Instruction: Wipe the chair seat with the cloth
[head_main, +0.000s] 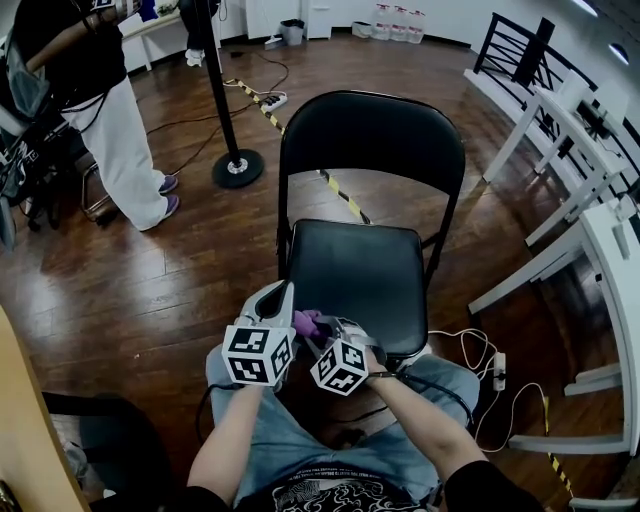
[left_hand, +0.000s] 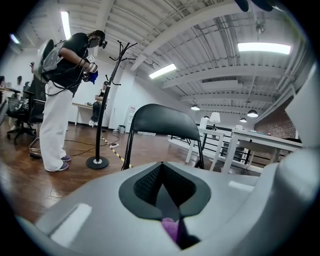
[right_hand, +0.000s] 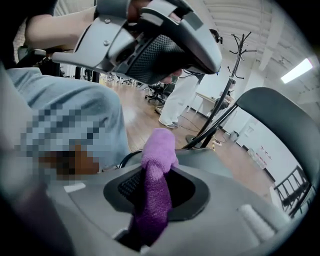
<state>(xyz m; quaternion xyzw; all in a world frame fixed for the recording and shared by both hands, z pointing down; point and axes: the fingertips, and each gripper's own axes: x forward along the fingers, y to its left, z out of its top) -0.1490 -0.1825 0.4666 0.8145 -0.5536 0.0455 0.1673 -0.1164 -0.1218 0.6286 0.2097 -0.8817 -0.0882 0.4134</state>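
Note:
The black folding chair stands in front of me, its seat (head_main: 365, 275) bare and its backrest (head_main: 372, 135) upright. Both grippers hover together just before the seat's front left corner, above my knees. A purple cloth (head_main: 305, 322) sits between them. My right gripper (head_main: 322, 326) is shut on the cloth (right_hand: 156, 185), which sticks up out of its jaws. My left gripper (head_main: 283, 292) points up and forward, shut, with a bit of the cloth (left_hand: 171, 229) pinched low between its pads. In the right gripper view the left gripper (right_hand: 150, 47) hangs just above the cloth's tip.
A person in white trousers (head_main: 125, 150) stands at the far left beside a coat stand (head_main: 237, 167). White tables (head_main: 590, 200) line the right side. A power strip and cables (head_main: 495, 365) lie on the wood floor right of the chair. Yellow-black tape (head_main: 340, 192) runs under it.

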